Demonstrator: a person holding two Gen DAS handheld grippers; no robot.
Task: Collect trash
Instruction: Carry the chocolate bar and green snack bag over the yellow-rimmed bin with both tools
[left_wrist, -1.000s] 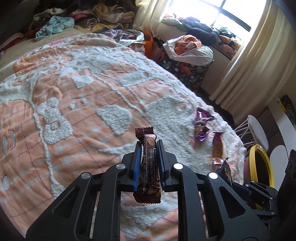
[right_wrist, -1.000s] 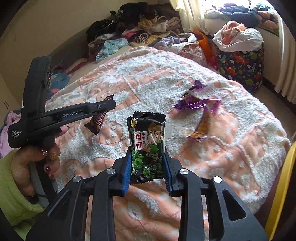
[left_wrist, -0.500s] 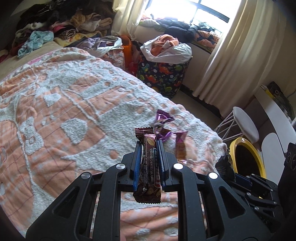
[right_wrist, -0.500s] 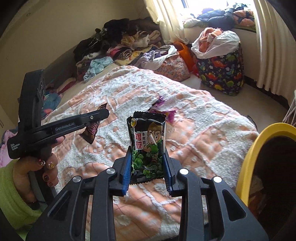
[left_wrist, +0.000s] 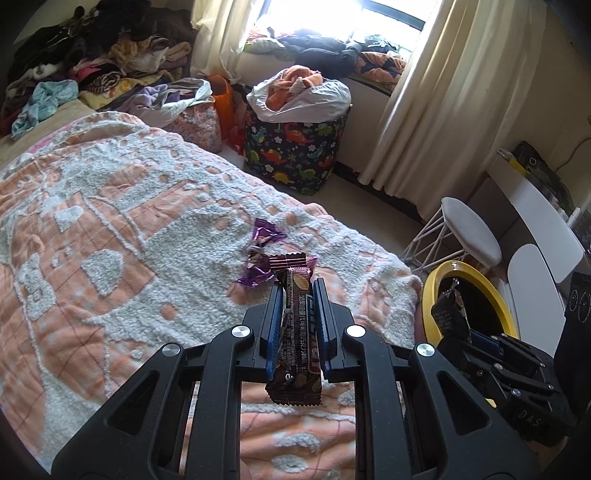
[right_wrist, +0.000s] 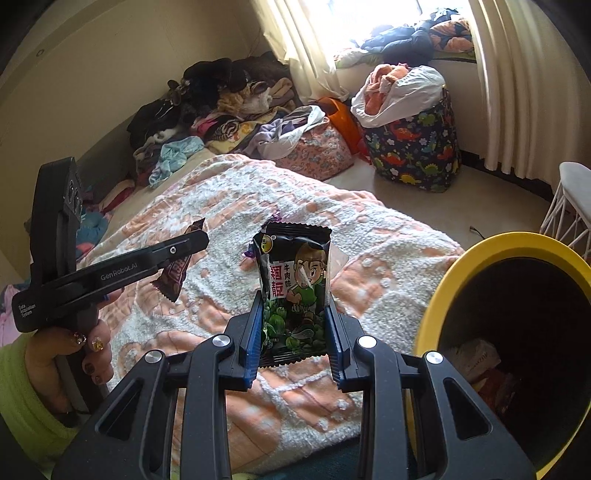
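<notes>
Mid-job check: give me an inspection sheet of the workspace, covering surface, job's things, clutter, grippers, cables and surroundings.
Surface: bed with peach-and-white blanket.
Job's things: brown snack wrapper and green snack packet are held; purple wrappers lie on the blanket; yellow-rimmed bin stands beside the bed with trash inside.
Clutter: clothes pile at the bed's far end.
Grippers: left gripper shut on the brown snack wrapper; right gripper shut on the green snack packet.
Cables: nothing seen.
Surroundings: dinosaur-print bag, white stool, curtains.
</notes>
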